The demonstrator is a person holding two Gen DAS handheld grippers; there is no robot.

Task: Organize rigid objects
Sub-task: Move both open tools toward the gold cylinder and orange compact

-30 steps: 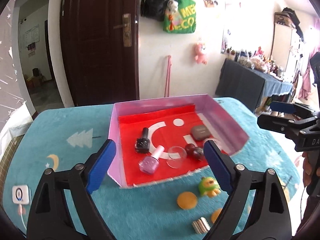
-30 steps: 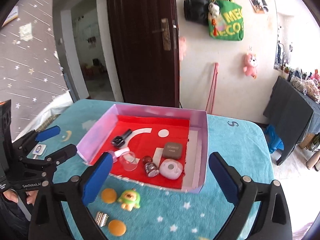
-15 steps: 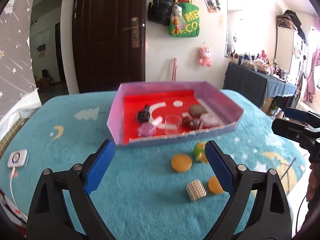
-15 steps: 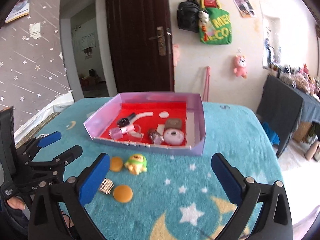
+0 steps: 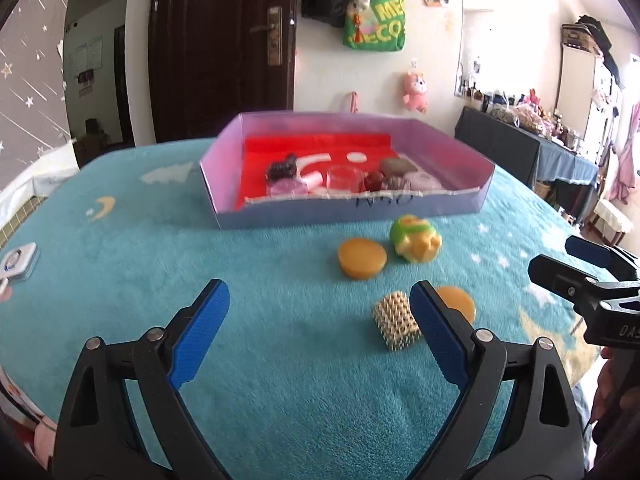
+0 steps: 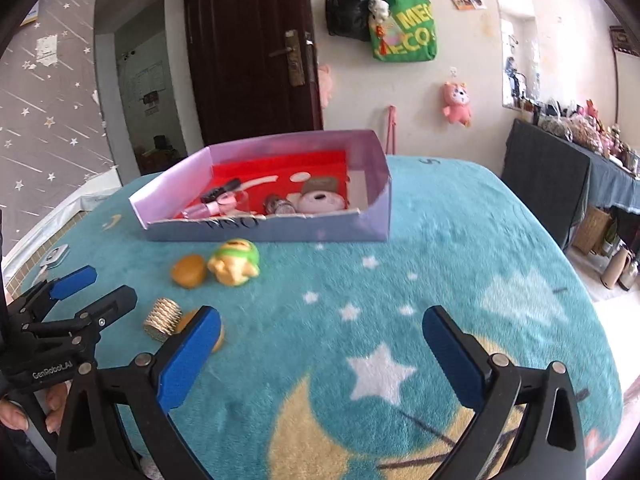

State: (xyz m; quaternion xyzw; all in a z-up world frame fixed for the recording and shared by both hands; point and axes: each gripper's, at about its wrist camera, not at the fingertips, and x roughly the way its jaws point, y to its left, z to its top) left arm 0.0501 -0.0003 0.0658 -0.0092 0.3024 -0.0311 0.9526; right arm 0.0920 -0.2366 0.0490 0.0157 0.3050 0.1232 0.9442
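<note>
Both hand-held grippers gape wide and empty, the left (image 5: pixel 318 320) low over the teal counter (image 5: pixel 120 272), the right (image 6: pixel 322 340) beside it. A studded roller (image 5: pixel 396 325) lies just beside the left's right finger. Farther out sit two orange discs (image 5: pixel 362 258), a green toy (image 5: pixel 415 237), then the box (image 5: pixel 344 212).

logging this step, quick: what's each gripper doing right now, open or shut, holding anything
Left gripper: open, holding nothing.
Right gripper: open, holding nothing.
</note>
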